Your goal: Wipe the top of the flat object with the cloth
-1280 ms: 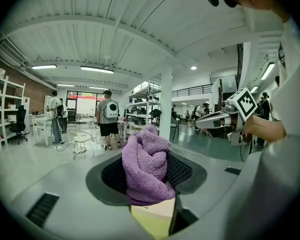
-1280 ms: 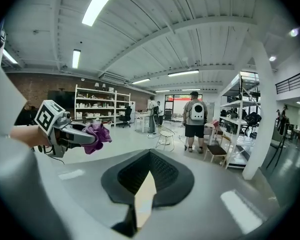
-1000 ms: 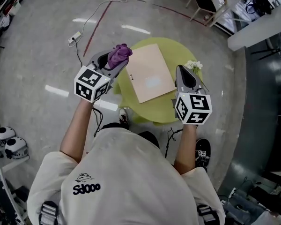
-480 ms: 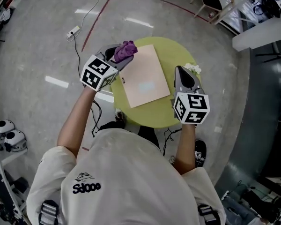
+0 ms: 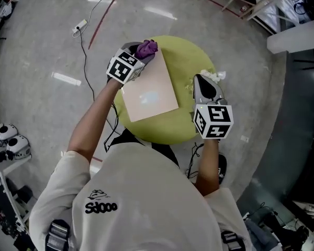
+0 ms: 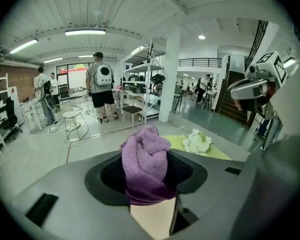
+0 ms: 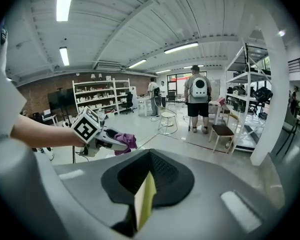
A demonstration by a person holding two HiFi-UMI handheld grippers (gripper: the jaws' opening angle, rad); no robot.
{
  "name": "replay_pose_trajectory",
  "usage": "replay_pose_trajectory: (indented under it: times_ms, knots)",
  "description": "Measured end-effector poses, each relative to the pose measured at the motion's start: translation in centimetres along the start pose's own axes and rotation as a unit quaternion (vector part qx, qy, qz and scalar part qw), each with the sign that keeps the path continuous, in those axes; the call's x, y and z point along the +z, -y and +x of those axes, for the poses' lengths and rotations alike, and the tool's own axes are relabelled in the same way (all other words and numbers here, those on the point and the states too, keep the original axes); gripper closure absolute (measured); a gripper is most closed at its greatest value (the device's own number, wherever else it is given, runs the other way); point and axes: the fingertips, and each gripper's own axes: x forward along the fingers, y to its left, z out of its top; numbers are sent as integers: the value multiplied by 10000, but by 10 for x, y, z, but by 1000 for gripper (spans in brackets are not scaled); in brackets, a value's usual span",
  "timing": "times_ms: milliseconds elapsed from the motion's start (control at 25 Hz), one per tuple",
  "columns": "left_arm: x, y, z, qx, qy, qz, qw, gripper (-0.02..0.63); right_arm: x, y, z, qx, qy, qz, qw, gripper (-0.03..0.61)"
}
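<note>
1. A grey polished concrete floor (image 5: pixel 42 46) is spreading around a round yellow-green table (image 5: pixel 191 56) at the middle of the head view.
2. A flat beige rectangular board (image 5: pixel 149 95) is lying on the table's left half.
3. The left gripper (image 5: pixel 145 51) is clamping a crumpled purple terry cloth (image 5: pixel 147 46) at the board's upper left corner. I cannot tell whether the cloth is touching the board.
4. The right gripper (image 5: pixel 199 77) is hovering over the table's right side, jaws together on nothing, near a white crumpled wad (image 5: pixel 213 76).
5. The cloth is looking soft and light, so a deep grip like this one should be keeping it from slipping out.
6. The board is looking thin, stiff and light. It may be sliding under wiping, so pinning a free corner seems wise.
</note>
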Motion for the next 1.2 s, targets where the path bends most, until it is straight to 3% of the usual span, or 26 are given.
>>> replay_pose_trajectory:
  times_ms: [280, 520, 960, 1200]
  knots:
    - [-14, 2, 80, -129, -624, 138, 9979, 408, -11, 21, 6, 18, -162, 33, 9999, 569]
    - [-47, -1, 109, -89, -1139, 50, 9934, 408, -22, 18, 13, 92, -317, 31, 9994, 568]
    - [-104, -30, 60, 429, -1132, -133, 9926, 414, -15, -7, 31, 426, -264, -66, 9987, 568]
    - [-143, -55, 18, 825, -1166, -498, 9885, 414, -13, -22, 32, 558, -204, -106, 9982, 568]
